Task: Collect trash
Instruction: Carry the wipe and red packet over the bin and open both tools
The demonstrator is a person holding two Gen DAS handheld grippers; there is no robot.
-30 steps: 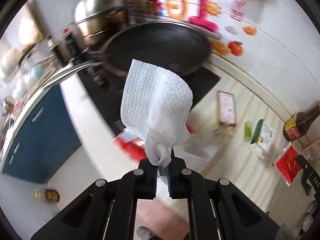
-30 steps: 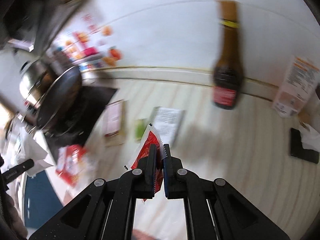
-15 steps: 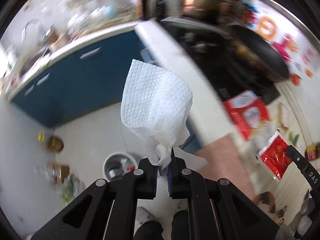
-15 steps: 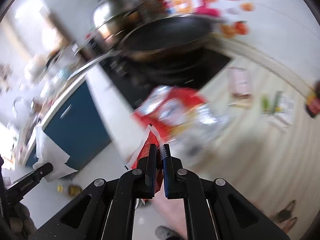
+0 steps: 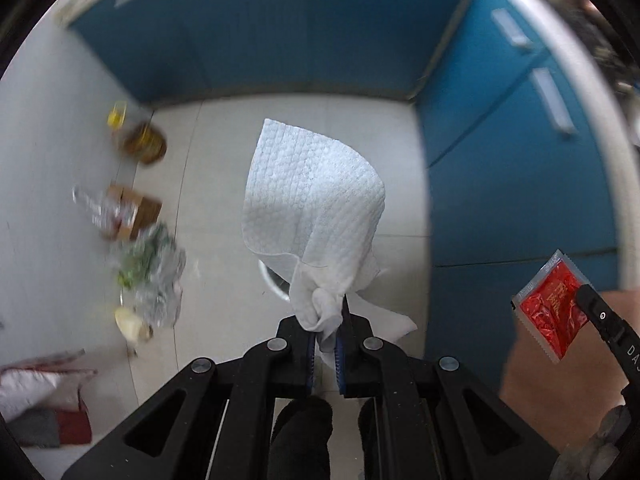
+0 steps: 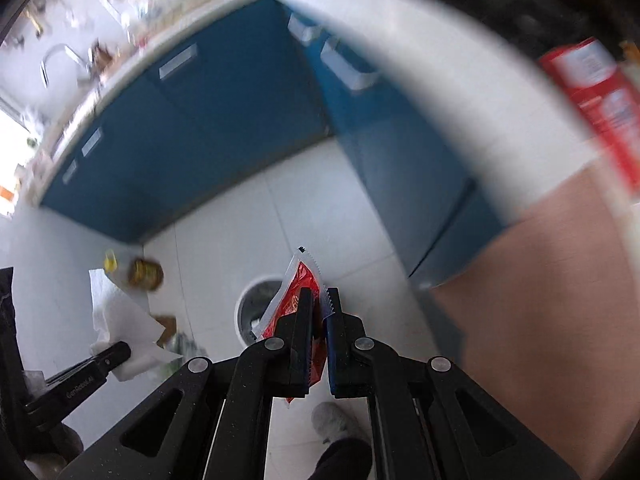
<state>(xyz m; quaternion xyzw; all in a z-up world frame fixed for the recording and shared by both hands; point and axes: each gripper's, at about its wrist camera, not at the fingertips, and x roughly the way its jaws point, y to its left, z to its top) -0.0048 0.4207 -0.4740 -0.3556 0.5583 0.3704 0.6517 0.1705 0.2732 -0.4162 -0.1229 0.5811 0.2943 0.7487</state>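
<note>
Above the tiled floor, the left claw [image 5: 325, 342] pinches a bunched white paper towel [image 5: 316, 204] and the right claw [image 6: 319, 312] clamps a red sauce packet [image 6: 298, 300], both poised for dropping. Only the right view clearly shows the round trash bin [image 6: 256, 304] below; the left view's towel hides most of it.

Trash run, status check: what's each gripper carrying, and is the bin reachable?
Left gripper shut on paper towel. Right gripper shut on red packet. Both above trash bin on floor. Nothing blocking.
</note>
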